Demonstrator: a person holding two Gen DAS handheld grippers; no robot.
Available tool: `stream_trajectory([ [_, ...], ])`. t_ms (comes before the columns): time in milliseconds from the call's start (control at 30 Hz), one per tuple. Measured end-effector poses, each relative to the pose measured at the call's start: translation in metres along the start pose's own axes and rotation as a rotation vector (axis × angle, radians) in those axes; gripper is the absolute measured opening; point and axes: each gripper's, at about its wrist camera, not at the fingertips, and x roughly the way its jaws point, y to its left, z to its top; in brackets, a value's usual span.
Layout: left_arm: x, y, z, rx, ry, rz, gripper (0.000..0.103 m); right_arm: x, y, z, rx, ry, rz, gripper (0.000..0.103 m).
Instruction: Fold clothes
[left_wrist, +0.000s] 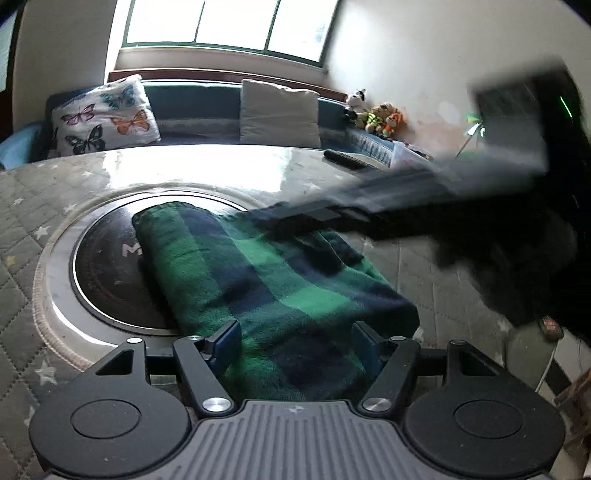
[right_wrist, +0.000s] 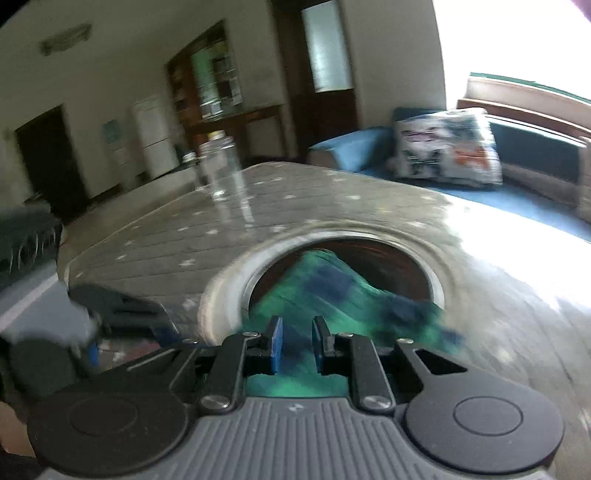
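A green and navy plaid cloth (left_wrist: 258, 273) lies folded on the table, partly over a round dark plate (left_wrist: 107, 266) set into it. My left gripper (left_wrist: 295, 341) stands wide at the cloth's near end, the fabric filling the space between its blue pads (left_wrist: 225, 338); I see no pinch. The right gripper (left_wrist: 369, 206) reaches in from the right as a blurred dark shape, its tips over the cloth's far right edge. In the right wrist view my right gripper (right_wrist: 298, 341) has its jaws close together over the blurred cloth (right_wrist: 314, 291); whether fabric is pinched is unclear.
The table wears a grey quilted cover (left_wrist: 22, 229) with small stars. A clear glass jar (right_wrist: 221, 166) stands at one far end, and a dark remote (left_wrist: 343, 158) lies by the edge near the sofa. The blue sofa holds a butterfly pillow (left_wrist: 103, 114) and stuffed toys (left_wrist: 380, 114).
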Motion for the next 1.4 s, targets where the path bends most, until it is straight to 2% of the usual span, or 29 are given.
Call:
stream_trajectory([
  [67,0.004,-0.001,-0.001,0.002,0.002,-0.012,0.069,0.021,0.006,0.015,-0.055,0.021,0.047,0.017],
  [200,0.009,0.001,-0.001,-0.011,0.004,-0.036,0.069,0.060,0.022,0.032,-0.166,0.074,0.086,0.017],
  [367,0.013,0.001,-0.002,-0.008,0.012,-0.059,0.069,0.108,0.014,0.027,-0.239,0.168,-0.022,0.016],
  [467,0.015,0.001,-0.002,-0.001,0.018,-0.067,0.069,0.124,-0.013,0.021,-0.155,0.205,-0.065,0.016],
  [667,0.006,0.006,0.008,-0.019,0.006,-0.097,0.069,0.094,-0.033,0.021,-0.114,0.147,-0.129,0.017],
  [767,-0.006,0.011,0.017,-0.014,-0.037,-0.072,0.069,0.074,-0.034,0.017,-0.103,0.125,-0.110,0.018],
  [900,-0.013,0.023,0.028,-0.036,-0.069,-0.013,0.069,0.064,-0.039,-0.004,-0.100,0.166,-0.135,0.019],
  [1000,-0.004,0.035,0.038,-0.057,-0.065,0.035,0.069,0.056,-0.056,-0.022,-0.055,0.184,-0.183,0.019],
  [1100,0.010,0.044,0.046,-0.068,-0.053,0.059,0.069,0.041,-0.067,-0.026,-0.002,0.153,-0.205,0.018],
  [1233,0.034,0.048,0.050,-0.070,-0.018,0.078,0.068,0.028,-0.066,-0.030,0.005,0.108,-0.202,0.018],
  [1333,0.044,0.048,0.048,-0.058,-0.010,0.104,0.068,0.034,-0.068,-0.036,0.003,0.135,-0.217,0.018],
  [1400,0.044,0.048,0.048,-0.060,-0.009,0.103,0.068,0.029,-0.066,-0.038,0.001,0.120,-0.232,0.018],
])
